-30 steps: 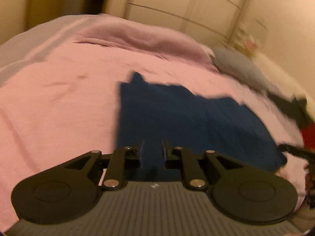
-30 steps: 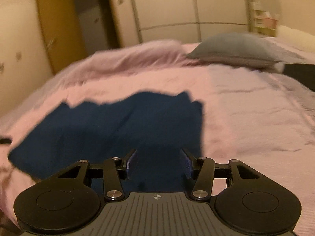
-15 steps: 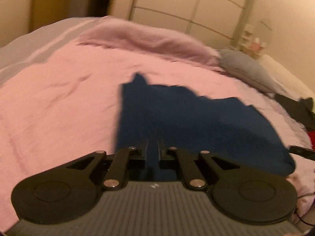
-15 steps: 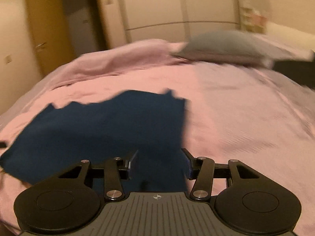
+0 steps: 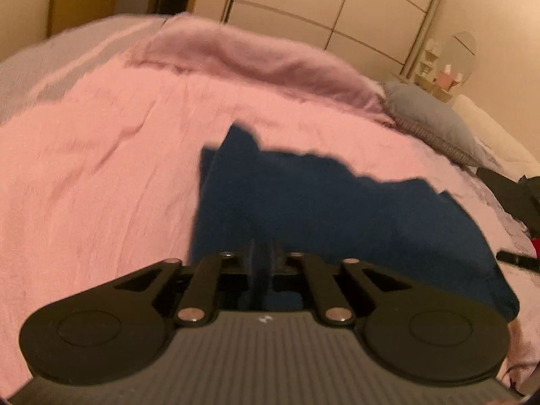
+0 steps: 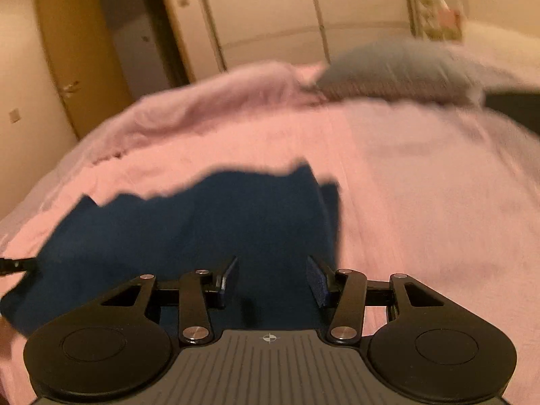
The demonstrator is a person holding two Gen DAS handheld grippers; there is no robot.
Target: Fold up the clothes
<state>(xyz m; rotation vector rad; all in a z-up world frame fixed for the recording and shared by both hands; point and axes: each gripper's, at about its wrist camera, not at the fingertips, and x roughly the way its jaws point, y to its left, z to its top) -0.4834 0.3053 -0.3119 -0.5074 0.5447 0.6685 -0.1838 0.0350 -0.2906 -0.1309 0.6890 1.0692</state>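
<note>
Left wrist: left gripper point(image 5: 261, 260) clamped on dark blue garment point(image 5: 337, 209) spread over pink bedspread point(image 5: 101, 175); grey pillow point(image 5: 432, 114), wardrobe doors point(image 5: 320, 3) beyond.

Right wrist: right gripper point(image 6: 271, 280) parted over garment's near edge, gripping nothing; wooden door point(image 6: 77, 50) behind.

It was a home bedroom: a pink-covered bed point(image 5: 101, 175), a grey pillow point(image 5: 428, 114), wardrobe doors point(image 6: 270, 17) behind.
</note>
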